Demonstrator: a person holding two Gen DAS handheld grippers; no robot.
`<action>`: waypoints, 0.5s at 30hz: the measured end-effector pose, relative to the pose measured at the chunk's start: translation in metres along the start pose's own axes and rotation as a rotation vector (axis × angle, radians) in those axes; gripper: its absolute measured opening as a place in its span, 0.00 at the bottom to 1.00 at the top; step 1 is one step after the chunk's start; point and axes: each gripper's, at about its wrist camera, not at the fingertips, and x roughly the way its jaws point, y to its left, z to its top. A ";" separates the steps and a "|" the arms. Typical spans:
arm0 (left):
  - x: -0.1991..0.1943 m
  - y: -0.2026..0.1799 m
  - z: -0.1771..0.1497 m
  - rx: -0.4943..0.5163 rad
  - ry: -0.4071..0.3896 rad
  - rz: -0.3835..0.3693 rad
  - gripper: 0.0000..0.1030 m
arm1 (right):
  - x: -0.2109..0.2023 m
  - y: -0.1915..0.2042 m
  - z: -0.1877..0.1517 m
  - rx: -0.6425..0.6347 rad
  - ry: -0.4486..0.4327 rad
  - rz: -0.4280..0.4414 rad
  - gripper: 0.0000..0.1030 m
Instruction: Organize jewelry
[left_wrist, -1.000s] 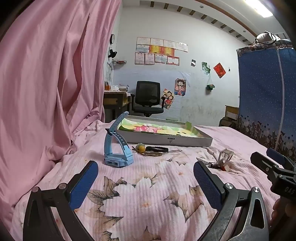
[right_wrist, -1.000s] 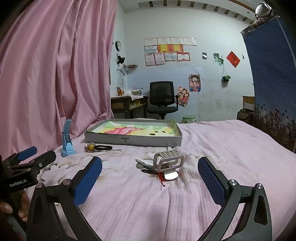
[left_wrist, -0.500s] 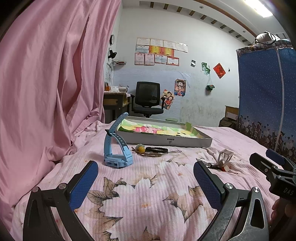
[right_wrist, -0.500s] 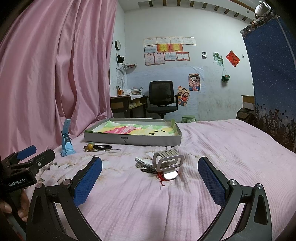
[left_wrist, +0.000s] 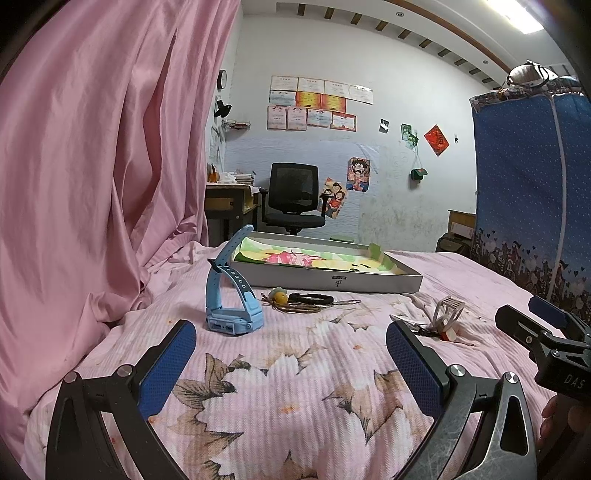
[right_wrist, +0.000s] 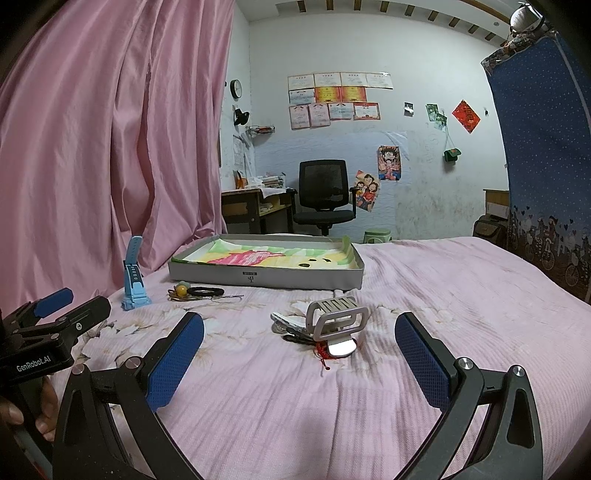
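Pink flowery bed (left_wrist: 303, 373) holds a blue watch (left_wrist: 232, 295), silver watch (right_wrist: 334, 323) and beads near the tray (right_wrist: 266, 275). Left gripper (left_wrist: 291, 354) and right gripper (right_wrist: 299, 345) hang wide open, empty, ready to pick.

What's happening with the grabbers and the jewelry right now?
Left gripper open, empty. Right gripper open, empty. Blue watch, bracelets, silver watch on bed, outside tray. Nothing blocking.
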 end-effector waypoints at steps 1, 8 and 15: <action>0.000 0.000 0.000 0.000 0.000 0.001 1.00 | 0.000 0.000 0.000 -0.001 0.000 0.000 0.99; 0.001 0.000 0.001 0.002 0.001 0.000 1.00 | 0.000 0.000 0.000 0.000 0.001 -0.001 0.99; 0.000 -0.002 0.003 0.005 0.001 -0.002 1.00 | 0.000 0.001 0.000 0.000 0.001 -0.001 0.99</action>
